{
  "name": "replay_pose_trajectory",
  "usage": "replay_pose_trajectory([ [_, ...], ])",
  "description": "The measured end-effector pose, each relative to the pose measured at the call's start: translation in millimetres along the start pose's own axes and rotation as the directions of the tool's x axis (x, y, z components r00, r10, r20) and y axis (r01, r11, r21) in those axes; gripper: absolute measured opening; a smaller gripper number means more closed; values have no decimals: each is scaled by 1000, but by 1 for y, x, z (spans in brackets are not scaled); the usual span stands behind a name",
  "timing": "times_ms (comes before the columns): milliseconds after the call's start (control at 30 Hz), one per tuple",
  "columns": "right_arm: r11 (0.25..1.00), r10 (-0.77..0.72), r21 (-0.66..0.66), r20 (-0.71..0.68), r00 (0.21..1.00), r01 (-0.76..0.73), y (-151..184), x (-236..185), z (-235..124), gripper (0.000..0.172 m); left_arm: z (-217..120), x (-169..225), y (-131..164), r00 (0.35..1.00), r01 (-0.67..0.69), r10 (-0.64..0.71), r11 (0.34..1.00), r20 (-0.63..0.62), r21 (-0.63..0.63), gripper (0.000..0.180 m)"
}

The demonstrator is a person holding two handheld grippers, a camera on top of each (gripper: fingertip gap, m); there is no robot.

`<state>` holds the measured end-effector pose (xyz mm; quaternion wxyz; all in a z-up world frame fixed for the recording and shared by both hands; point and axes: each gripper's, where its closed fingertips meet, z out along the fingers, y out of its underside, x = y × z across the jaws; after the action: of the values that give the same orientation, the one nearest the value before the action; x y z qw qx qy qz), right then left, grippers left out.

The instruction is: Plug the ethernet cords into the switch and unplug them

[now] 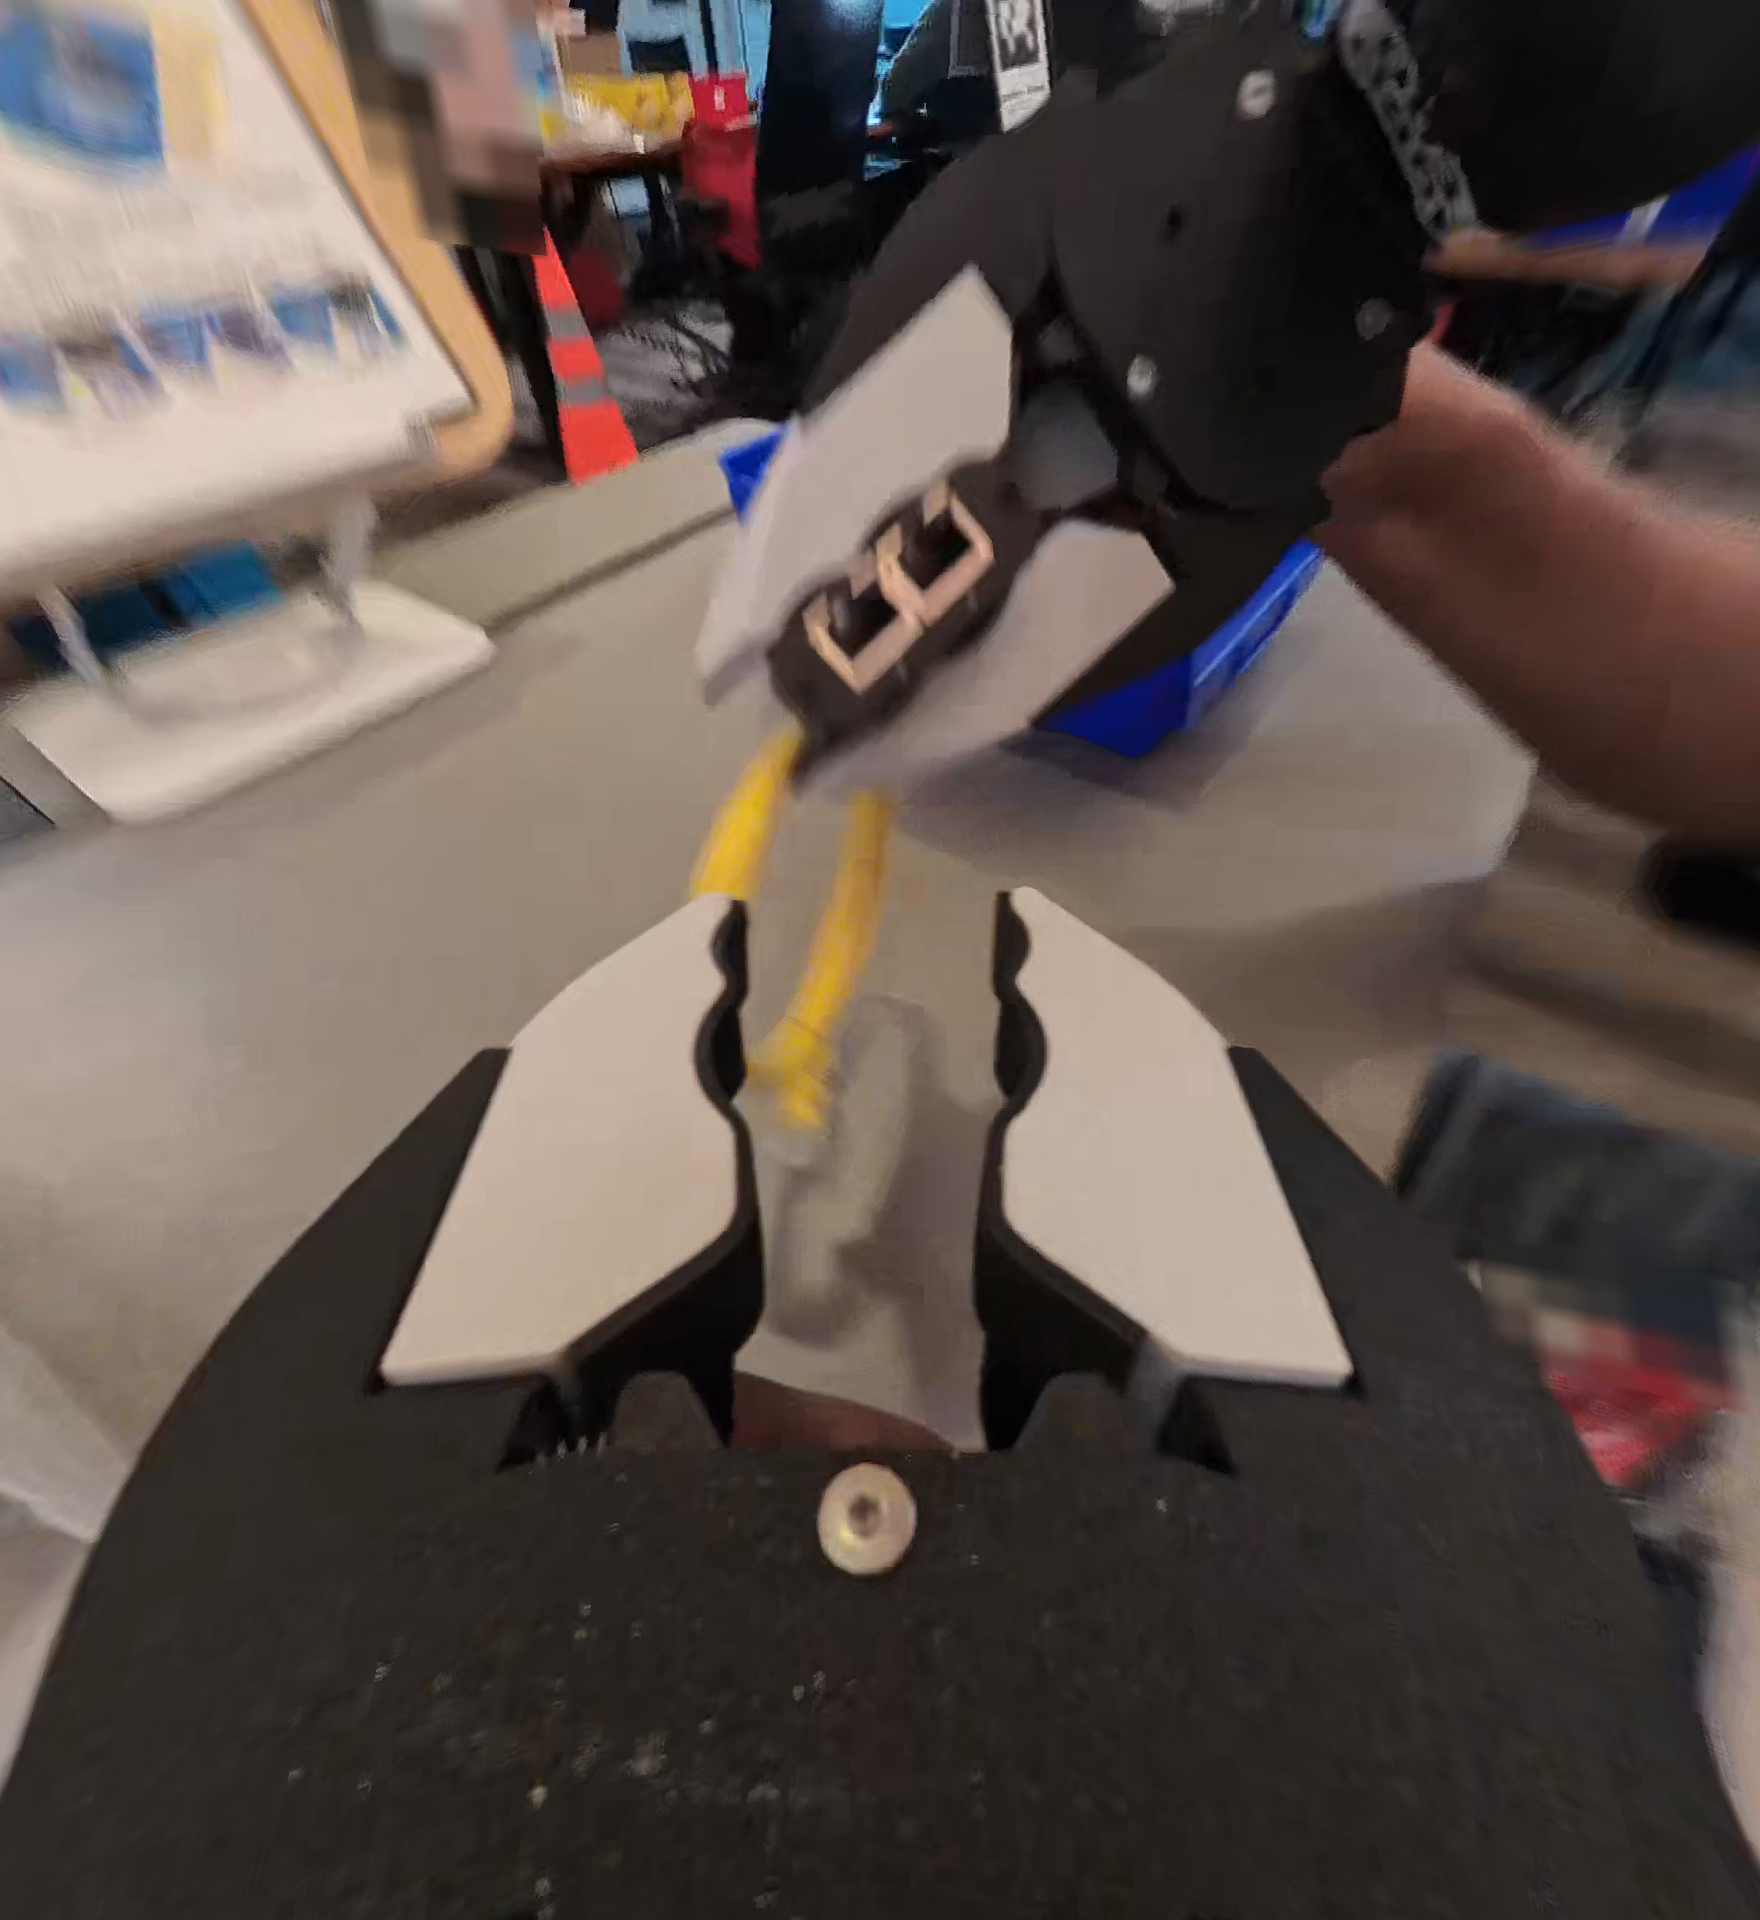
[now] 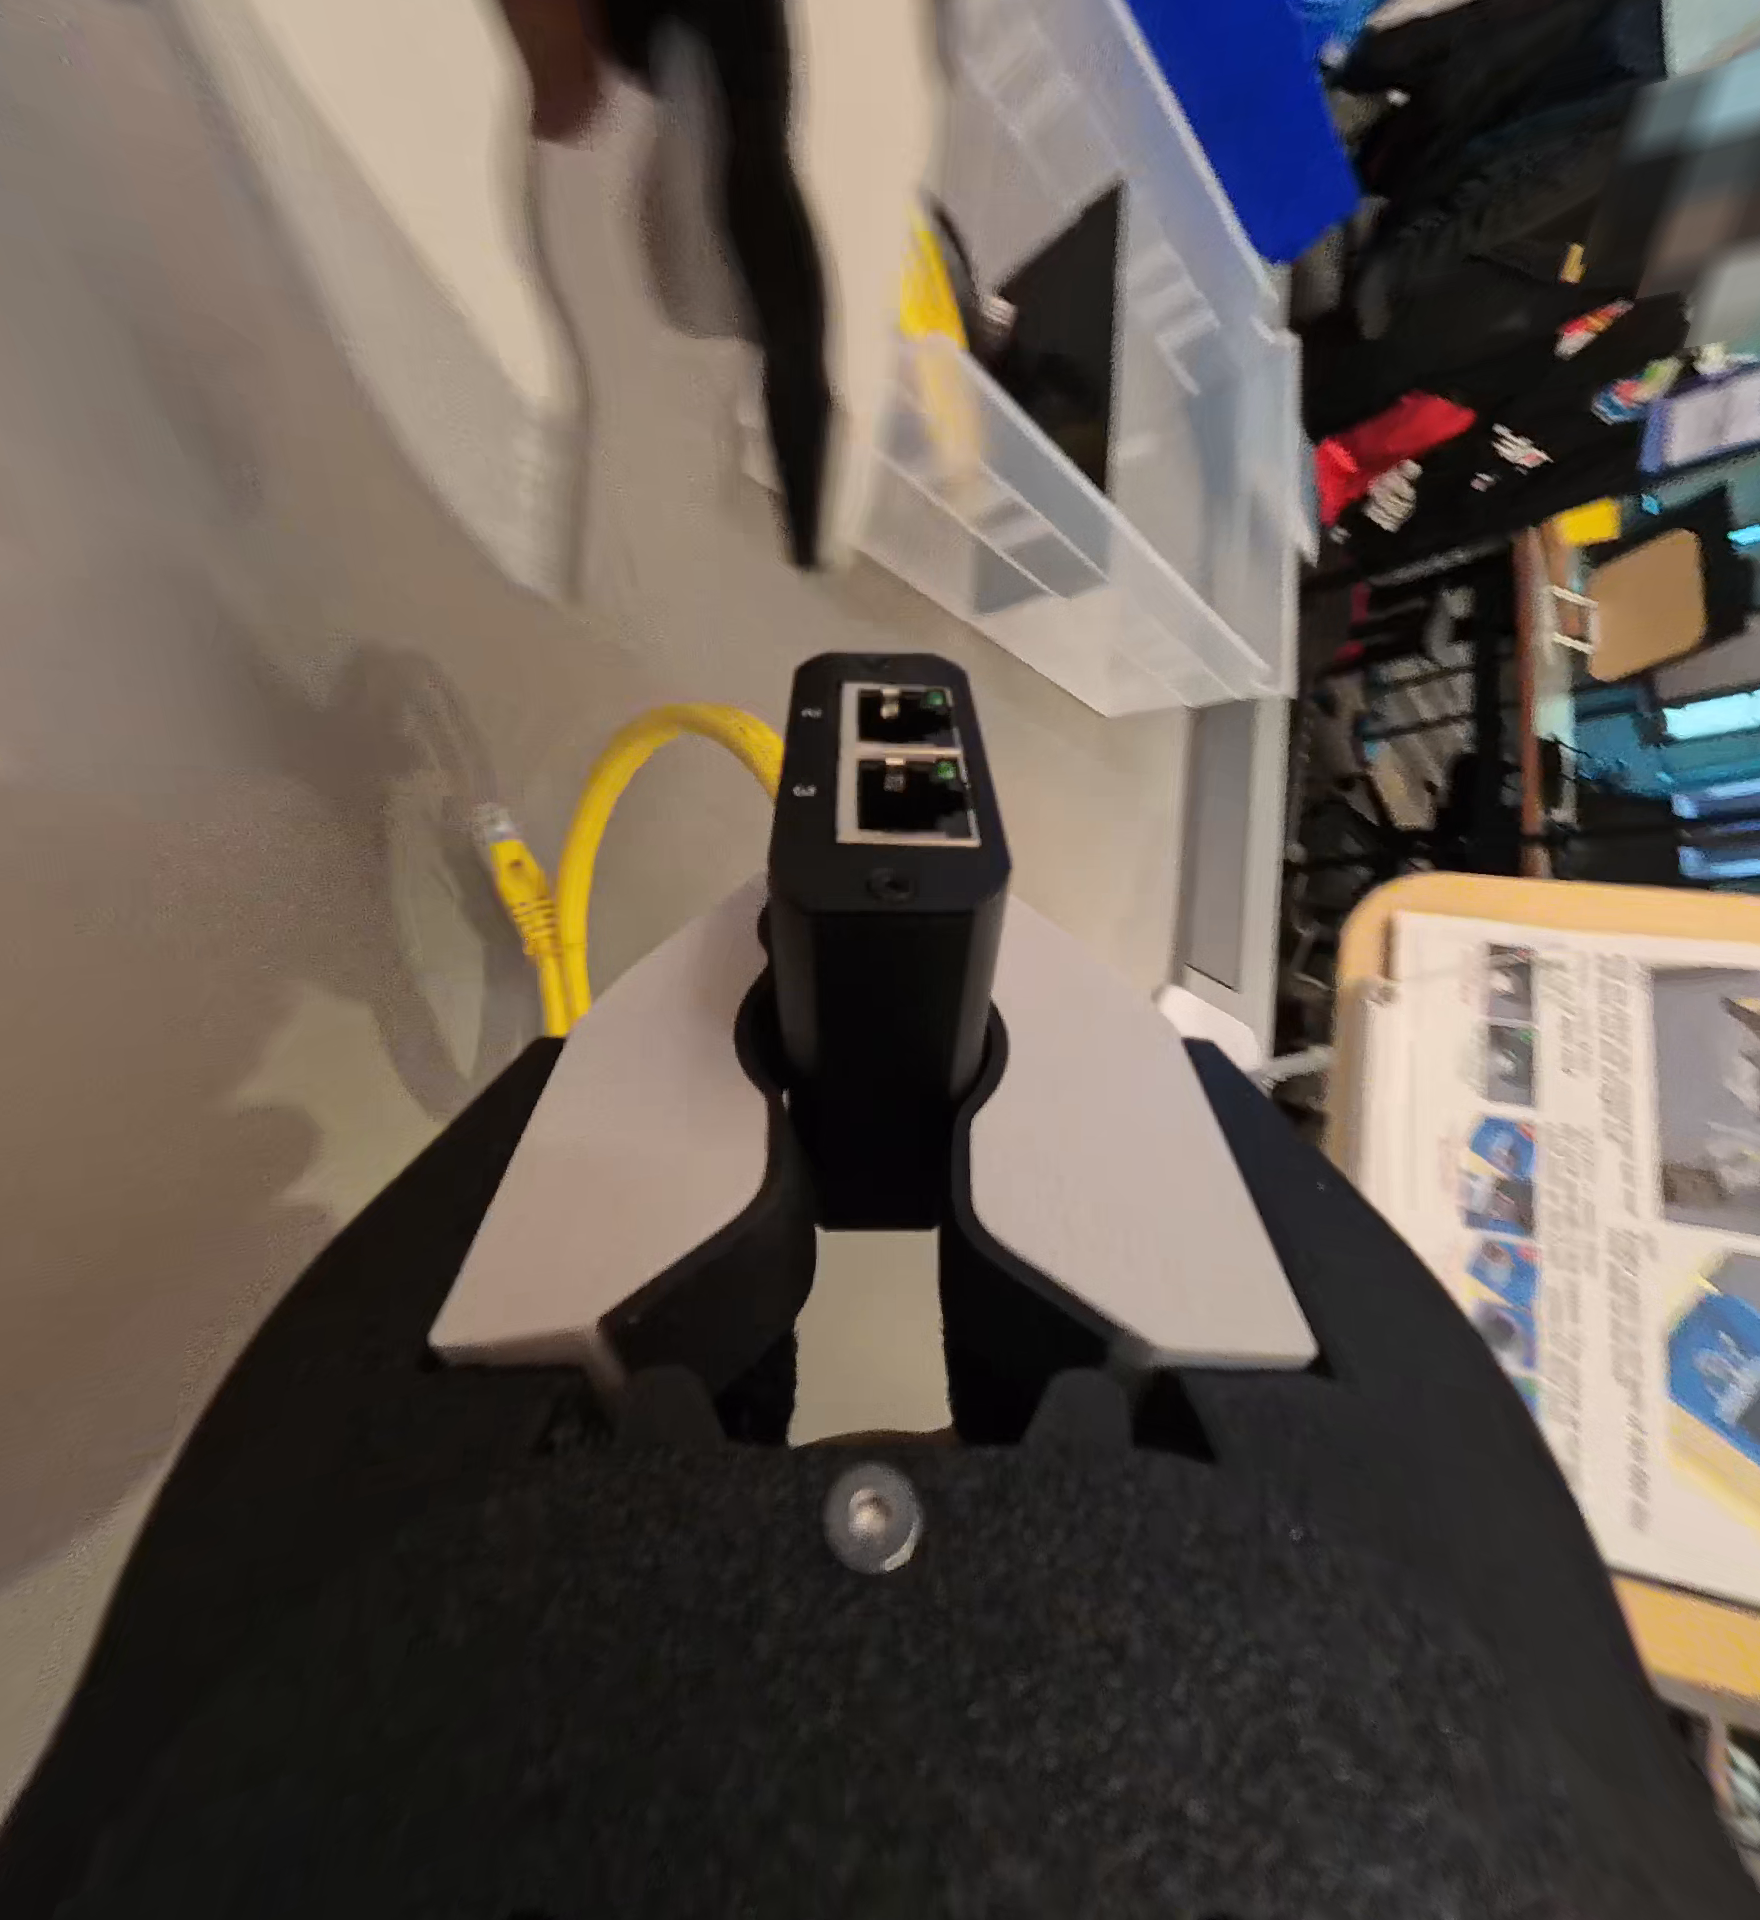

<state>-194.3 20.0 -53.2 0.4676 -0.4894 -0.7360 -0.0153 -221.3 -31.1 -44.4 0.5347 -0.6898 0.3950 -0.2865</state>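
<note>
Jaws of the right gripper [image 2: 881, 935] are clenching a small black two-port network switch [image 2: 881, 831], lifted above the grey counter [image 1: 232, 987]. Left gripper [image 1: 871, 914] is gaping released over a loose yellow ethernet cord [image 1: 834, 966], its plug lying between the spread fingers, untouched.

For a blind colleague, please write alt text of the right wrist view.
The right gripper clamps a black switch, whose two end ports are empty. A yellow ethernet cord loops behind on the grey table, its plug free.
</note>
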Motion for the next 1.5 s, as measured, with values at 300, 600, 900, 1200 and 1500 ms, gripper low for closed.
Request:
replay_pose_trajectory([
  [300, 993, 113, 0, -296, 949, -118, 39, 76, 40, 25, -23, 0, 92, 907, 401, -384, 913, 176, -76, 58],
  [600, 970, 232, 181, -482, 845, -162, 58, 44, 45, 25, -34, 13, 99, 796, 603, -604, 786, 43, -136, 61],
  [900, 989, 130, 127, -545, 828, -71, 64, 37, 34, 25, -56, -3, 63, 774, 614, -614, 788, -154, -51, 57],
  [1200, 988, 140, 126, -519, 843, -86, 69, 35, 37, 25, -128, -175, 93, 858, 242, -9, 890, 514, -387, 62],
  [1500, 991, 104, 126, -500, 860, -46, 61, 27, 39, 25, -118, -207, 140, 952, 113, 111, 737, 284, -666, 18],
])
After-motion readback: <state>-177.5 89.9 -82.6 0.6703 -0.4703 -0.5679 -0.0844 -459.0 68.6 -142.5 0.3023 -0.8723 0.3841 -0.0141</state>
